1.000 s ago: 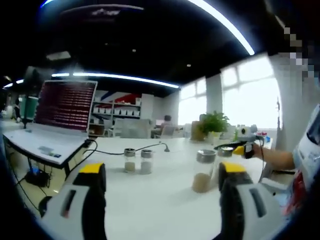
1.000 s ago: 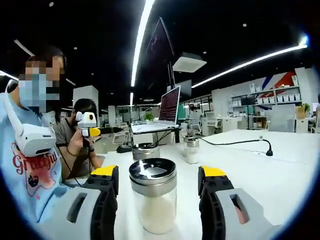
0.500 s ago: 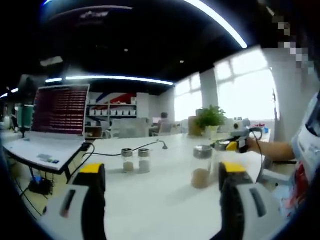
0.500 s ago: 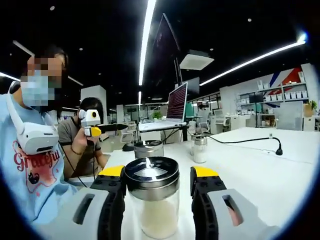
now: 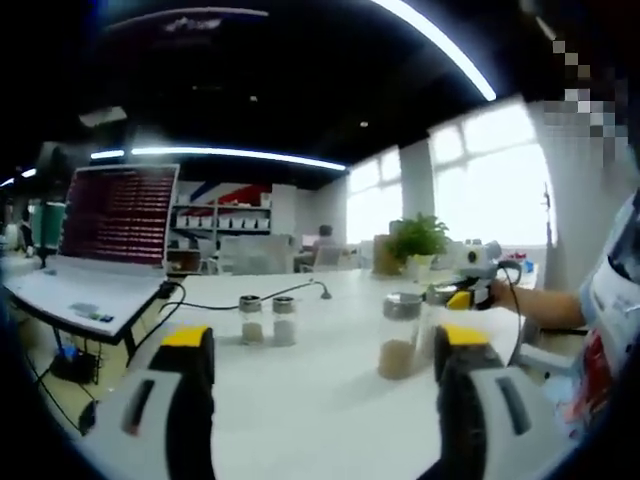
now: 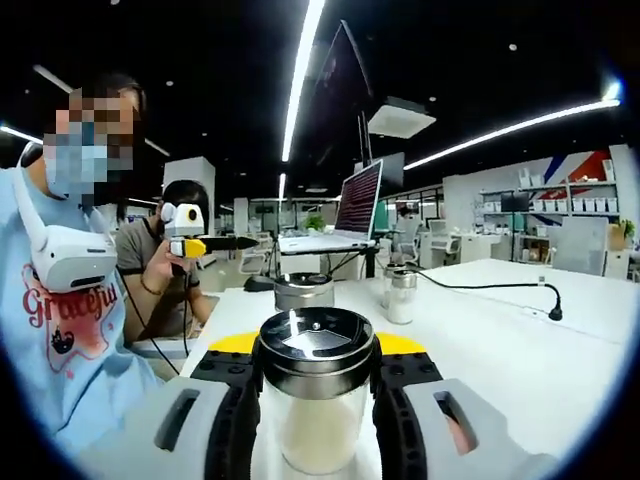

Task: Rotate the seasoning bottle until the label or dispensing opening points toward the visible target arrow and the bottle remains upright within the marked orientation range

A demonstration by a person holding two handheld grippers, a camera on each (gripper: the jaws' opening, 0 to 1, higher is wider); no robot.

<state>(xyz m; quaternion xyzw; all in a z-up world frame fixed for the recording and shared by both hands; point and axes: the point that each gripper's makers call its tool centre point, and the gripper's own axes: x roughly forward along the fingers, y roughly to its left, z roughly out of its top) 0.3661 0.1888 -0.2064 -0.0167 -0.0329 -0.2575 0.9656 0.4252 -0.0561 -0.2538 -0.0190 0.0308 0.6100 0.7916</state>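
Nearest the right camera: right tongs [image 6: 316,385], jaws closed against both sides of the seasoning bottle [image 6: 316,400], which stands between them.
Seasoning bottle look: clear glass body, pale whitish grains filling the lower part, wide shiny metal cap with a dark flat top; upright on the white bench [image 6: 520,330].
Label or opening direction: cannot tell from these views.
Left tongs [image 5: 320,350]: jaws spread wide apart, gripping nothing, with bare bench between them.
Same scene from the left camera: the right tongs [image 5: 455,297] sit near a brown-filled jar [image 5: 401,336] with a metal cap; the gripped bottle is hard to make out behind it.
Just beyond the gripped bottle: a second metal-capped jar [image 6: 304,291], partly hidden.
Mid-bench: two small shakers [image 5: 262,320] standing side by side, touching or nearly so, and a black cable [image 6: 490,288] running across the bench.
Beside the bench: a person's pale blue shirt [image 6: 55,340] with red print; a seated person's hand [image 6: 158,280] holds another gripper.
Farther: an open laptop [image 5: 105,230] with a red-lined screen, a potted plant [image 5: 417,242], bright windows [image 5: 490,190], shelves [image 5: 245,215].
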